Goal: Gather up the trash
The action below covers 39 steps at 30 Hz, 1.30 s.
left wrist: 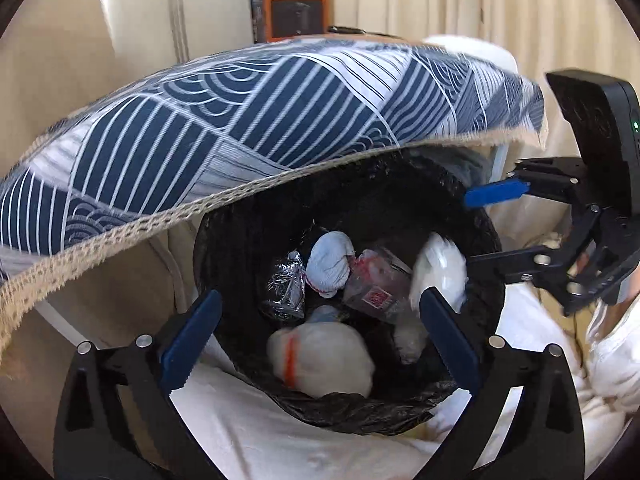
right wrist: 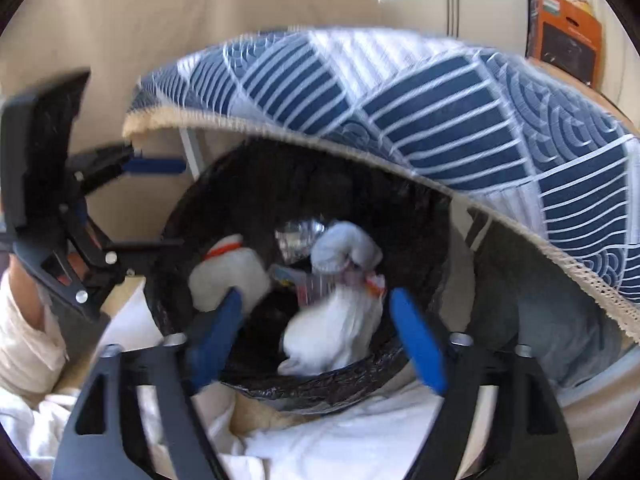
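Both claws wide, holding nothing: left gripper (left wrist: 320, 344), right gripper (right wrist: 316, 344). Round black plastic-lined bin (left wrist: 248, 248) holds crumpled white tissue wad (left wrist: 438, 270) at 3 o'clock, crinkled silver foil (left wrist: 285, 286) at 9.

A round bin lined with a black plastic bag (left wrist: 224, 264) stands under the edge of a table draped in a blue-and-white patterned cloth (left wrist: 240, 120). Inside lie a tied white plastic bag (left wrist: 320, 356), a crumpled white paper wad (left wrist: 438, 272), a silver foil wrapper (left wrist: 286, 284) and a clear plastic package (left wrist: 376, 288). An orange cardboard box (left wrist: 292, 4) sits on the table behind.
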{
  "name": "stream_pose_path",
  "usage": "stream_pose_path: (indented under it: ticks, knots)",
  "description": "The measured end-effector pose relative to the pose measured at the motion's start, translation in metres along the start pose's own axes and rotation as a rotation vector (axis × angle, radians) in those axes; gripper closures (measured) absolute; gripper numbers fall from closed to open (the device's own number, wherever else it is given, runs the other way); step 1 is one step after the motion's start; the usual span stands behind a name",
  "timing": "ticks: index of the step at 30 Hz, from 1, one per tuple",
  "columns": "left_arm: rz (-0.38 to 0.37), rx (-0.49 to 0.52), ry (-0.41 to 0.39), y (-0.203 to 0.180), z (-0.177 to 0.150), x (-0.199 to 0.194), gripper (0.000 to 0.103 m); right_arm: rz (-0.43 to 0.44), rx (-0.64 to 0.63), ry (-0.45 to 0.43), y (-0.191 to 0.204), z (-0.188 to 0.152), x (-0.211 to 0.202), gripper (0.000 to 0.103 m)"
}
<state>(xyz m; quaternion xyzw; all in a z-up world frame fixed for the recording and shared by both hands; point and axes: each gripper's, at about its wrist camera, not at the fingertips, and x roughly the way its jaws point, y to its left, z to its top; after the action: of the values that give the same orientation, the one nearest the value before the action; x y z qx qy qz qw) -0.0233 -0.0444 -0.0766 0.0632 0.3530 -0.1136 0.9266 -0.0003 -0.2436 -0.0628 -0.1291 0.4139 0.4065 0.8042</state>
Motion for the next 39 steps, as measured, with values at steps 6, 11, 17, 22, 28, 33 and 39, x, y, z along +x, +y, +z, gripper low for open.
stream_pose_path:
  ticks: [6, 11, 17, 22, 28, 33, 39]
  knots:
    - [0.057, -0.037, -0.058, 0.001, 0.005, -0.01, 0.006, -0.02, -0.015, -0.105, -0.005, 0.006, -0.038, 0.015]
    - [0.074, -0.066, -0.139, 0.009, 0.03, -0.031, 0.006, -0.072, -0.015, -0.202, -0.011, 0.025, -0.071, 0.01]
    - [0.115, -0.109, -0.225, 0.029, 0.073, -0.054, 0.006, -0.114, -0.027, -0.24, -0.021, 0.06, -0.089, 0.008]
    - [0.083, -0.108, -0.241, 0.043, 0.1, -0.046, 0.006, -0.18, 0.025, -0.27, -0.035, 0.083, -0.092, 0.008]
    - [0.145, -0.02, -0.249, 0.045, 0.127, -0.022, 0.006, -0.213, 0.023, -0.267, -0.057, 0.108, -0.076, 0.008]
    - [0.192, -0.011, -0.248, 0.05, 0.151, -0.007, 0.006, -0.232, 0.016, -0.291, -0.075, 0.132, -0.061, 0.008]
    - [0.165, -0.007, -0.298, 0.06, 0.177, 0.0, 0.006, -0.197, 0.013, -0.317, -0.094, 0.159, -0.047, 0.008]
